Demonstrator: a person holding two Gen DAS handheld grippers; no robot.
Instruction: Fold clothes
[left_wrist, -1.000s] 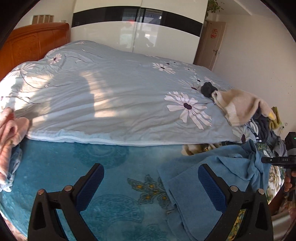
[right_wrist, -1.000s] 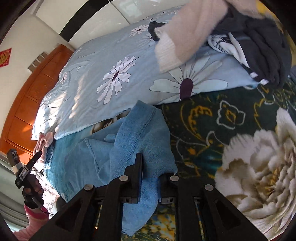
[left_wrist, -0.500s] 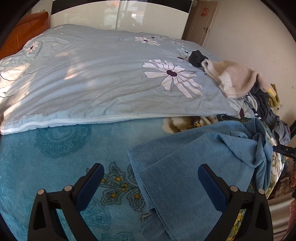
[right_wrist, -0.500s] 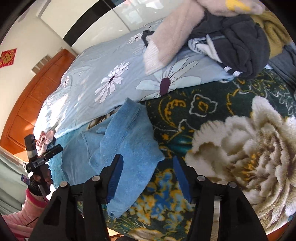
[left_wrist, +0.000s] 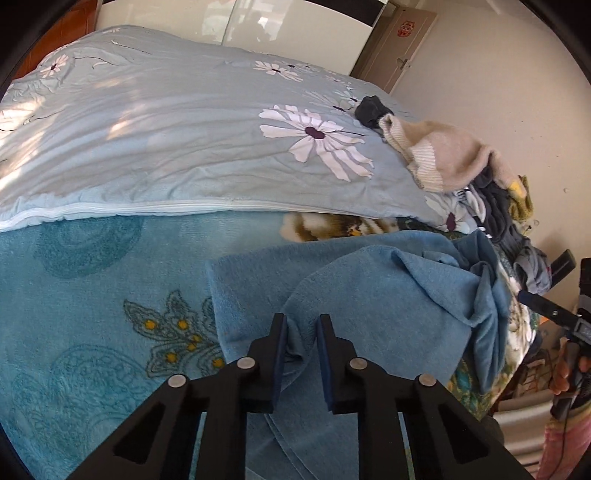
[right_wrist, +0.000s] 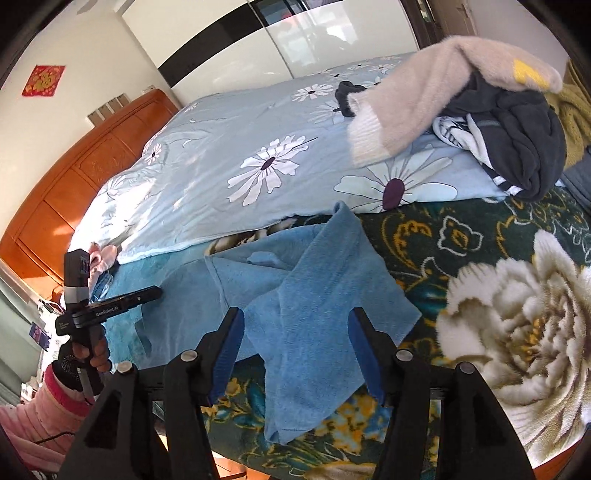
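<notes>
Left wrist view showed the left tongs (left_wrist: 300, 334), spread a second earlier, now pinching the blue garment's (left_wrist: 388, 295) near edge, while the right tongs (right_wrist: 295, 347) had released it and hung spread, handing the fold over.

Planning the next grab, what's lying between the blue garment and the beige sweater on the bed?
In the right wrist view, dark floral blanket and the daisy-print duvet's edge separate the blue garment from the beige sweater.

Left hand-held gripper (left_wrist: 301, 341) clamped, right (right_wrist: 295, 350) spread.
</notes>
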